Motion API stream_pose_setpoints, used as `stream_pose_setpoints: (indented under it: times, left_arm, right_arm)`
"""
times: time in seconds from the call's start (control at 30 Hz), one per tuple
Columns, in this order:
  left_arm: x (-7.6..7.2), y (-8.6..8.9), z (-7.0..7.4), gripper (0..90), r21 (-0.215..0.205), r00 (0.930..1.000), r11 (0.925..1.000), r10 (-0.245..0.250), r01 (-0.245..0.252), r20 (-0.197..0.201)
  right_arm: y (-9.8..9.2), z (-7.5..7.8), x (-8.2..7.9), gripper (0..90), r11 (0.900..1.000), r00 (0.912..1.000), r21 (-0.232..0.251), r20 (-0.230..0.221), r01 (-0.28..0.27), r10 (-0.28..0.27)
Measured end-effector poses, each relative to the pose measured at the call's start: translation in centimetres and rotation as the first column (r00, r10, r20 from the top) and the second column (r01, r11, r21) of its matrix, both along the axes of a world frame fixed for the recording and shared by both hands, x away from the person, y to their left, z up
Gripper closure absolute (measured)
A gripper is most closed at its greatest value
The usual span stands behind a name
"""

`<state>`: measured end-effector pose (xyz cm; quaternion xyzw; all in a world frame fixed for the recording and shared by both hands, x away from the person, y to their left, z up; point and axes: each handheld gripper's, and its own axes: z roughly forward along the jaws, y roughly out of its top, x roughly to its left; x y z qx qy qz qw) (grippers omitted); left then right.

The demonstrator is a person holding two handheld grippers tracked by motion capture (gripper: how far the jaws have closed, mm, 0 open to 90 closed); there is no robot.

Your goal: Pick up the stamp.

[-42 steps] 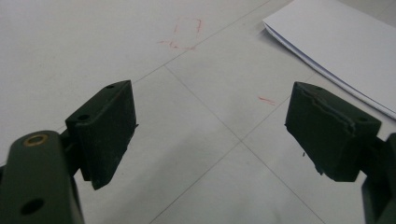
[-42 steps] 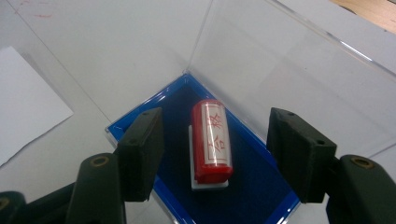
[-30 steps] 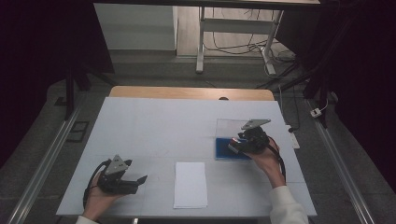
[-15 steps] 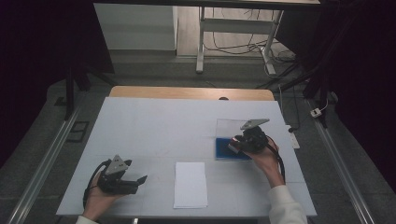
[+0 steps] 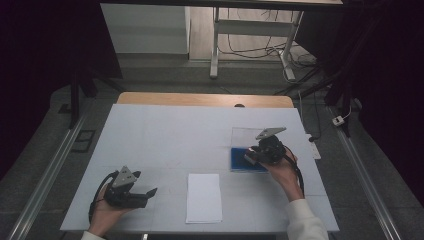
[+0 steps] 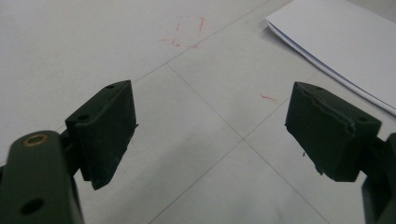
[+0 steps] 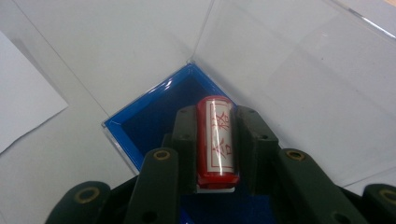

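A red cylindrical stamp point(image 7: 215, 140) with a white label is being gripped between the two black jaws of the right gripper point(image 7: 215, 144), which have just been closing on it; the pads are being pressed against its sides. The stamp is being held just above the blue tray point(image 7: 140, 121) of a clear plastic case point(image 5: 248, 150), whose transparent lid point(image 7: 299, 70) is being kept raised behind it. In the high view the right gripper point(image 5: 256, 156) is being held over this case at the right of the white table point(image 5: 165, 135). The left gripper point(image 5: 145, 192) is being rested near the table's front left corner, its jaws being held wide apart with nothing between them. A white paper sheet point(image 5: 204, 197) is lying between the two hands.
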<state>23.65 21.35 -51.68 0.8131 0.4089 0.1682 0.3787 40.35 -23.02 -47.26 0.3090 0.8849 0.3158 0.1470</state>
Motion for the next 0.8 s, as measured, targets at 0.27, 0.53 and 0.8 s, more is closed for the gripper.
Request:
stream_pose_setpoints:
  times: [0.27,0.53,0.8]
  left_arm:
    - [0.0,0.0,0.0,16.6,0.002,1.0,1.0,0.001,-0.001,0.0]
    - [0.1,0.1,0.0,16.6,-0.003,1.0,1.0,-0.001,0.001,0.002]
    - [0.1,0.1,0.0,16.7,-0.01,1.0,1.0,0.001,-0.001,0.001]
  right_arm:
    - [0.0,0.0,-0.1,70.1,1.0,1.0,0.007,-0.002,-0.001,0.001]
    - [-0.2,0.7,-0.4,70.1,0.998,0.9999,0.06,0.017,-0.004,0.003]
    - [-0.5,2.6,-1.5,70.1,0.994,0.9981,0.107,0.06,-0.02,0.013]
